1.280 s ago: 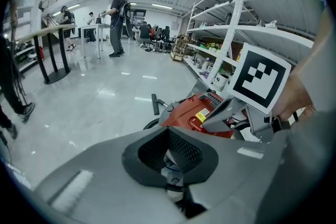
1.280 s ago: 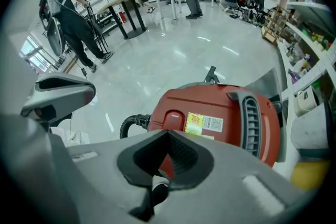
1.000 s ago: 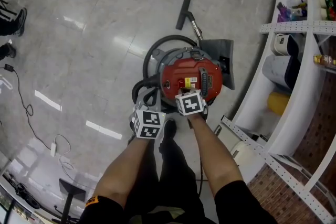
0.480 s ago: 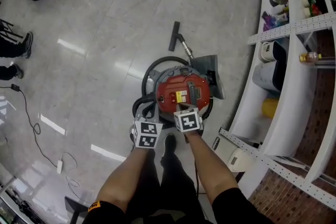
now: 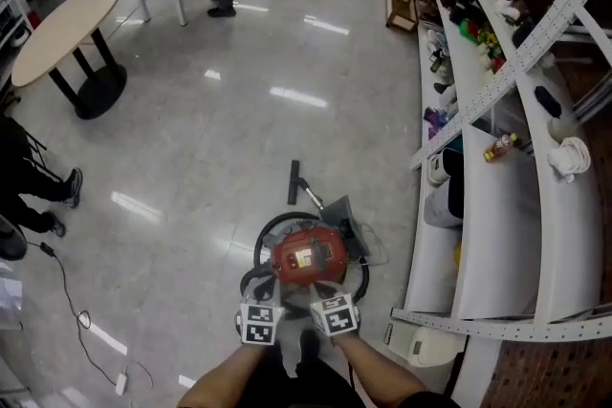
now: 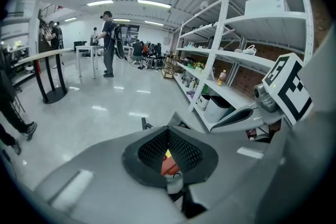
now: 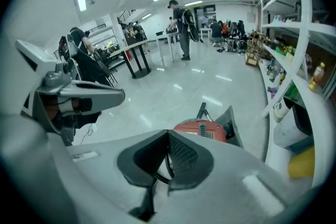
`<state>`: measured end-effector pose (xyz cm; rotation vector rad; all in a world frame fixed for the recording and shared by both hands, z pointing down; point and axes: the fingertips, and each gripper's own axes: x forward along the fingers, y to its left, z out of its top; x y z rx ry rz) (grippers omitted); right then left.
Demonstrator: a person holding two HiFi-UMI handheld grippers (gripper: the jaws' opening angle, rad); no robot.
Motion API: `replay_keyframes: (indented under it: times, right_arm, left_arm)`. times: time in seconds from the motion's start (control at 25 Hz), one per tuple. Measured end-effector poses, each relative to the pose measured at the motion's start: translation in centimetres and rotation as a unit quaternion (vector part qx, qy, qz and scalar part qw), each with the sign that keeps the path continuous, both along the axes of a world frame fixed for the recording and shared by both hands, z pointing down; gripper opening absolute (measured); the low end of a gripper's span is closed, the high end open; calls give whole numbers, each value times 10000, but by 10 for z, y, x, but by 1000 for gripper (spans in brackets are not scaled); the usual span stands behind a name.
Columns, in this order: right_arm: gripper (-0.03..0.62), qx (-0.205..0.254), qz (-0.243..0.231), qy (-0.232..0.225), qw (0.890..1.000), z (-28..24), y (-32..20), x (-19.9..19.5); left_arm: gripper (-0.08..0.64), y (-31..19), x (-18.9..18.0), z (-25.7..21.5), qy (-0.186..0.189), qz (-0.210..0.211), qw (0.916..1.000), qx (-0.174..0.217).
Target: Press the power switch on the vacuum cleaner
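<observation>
- Spreading pale and glossy to the left and far side, the floor (image 5: 191,148) is offering the widest room for stepping or swinging an arm. Its shine is hinting at a slip if the person is leaning in quickly.
- Shelving (image 5: 516,234) is running along the whole right side, with perforated rails jutting out at the near right. An elbow swinging that way is likely catching on them, so room is tightest there.
- The vacuum cleaner (image 5: 308,255) is sitting on the floor just far of both tools, left of the shelving, with its red top facing up.
  - Its power switch is showing too small to pick out, so a press is risking landing on the label or the handle instead.
  - A slanted push is probably shoving the canister along the floor rather than working the switch.
- The black hose (image 5: 271,229) is looping round the canister's left and near sides, close to the person's feet, and is threatening to snag a shoe or a tool coming down.
- The floor nozzle (image 5: 294,179) is lying just beyond the canister, marking its far edge.
- A thin cable (image 5: 84,320) is trailing at the near left, well apart from the canister, and is mattering only for a step backward.
- The left tool (image 6: 168,135) is keeping its pads pressed together on nothing, with a sliver of red showing below the tips.
- The right tool (image 7: 168,135) is likewise closed and empty, pointing toward the canister. A blunt closed tip is suiting a press, though it is liable to skid off a small switch.
</observation>
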<state>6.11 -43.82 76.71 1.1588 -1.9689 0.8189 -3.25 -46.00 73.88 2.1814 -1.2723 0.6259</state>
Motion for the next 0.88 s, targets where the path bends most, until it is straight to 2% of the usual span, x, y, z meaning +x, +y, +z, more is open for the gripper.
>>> replay_keyframes:
  times: [0.4,0.88]
  right_arm:
    - [-8,986,-10,-362,9945,-117,73,31]
    - [-8,1701,-803,-687,9798,-170,146,17]
  left_arm:
    - [14,88,22,-83,139,66,9988,473]
    - [14,161,39,-139,295,-104,9942,1031]
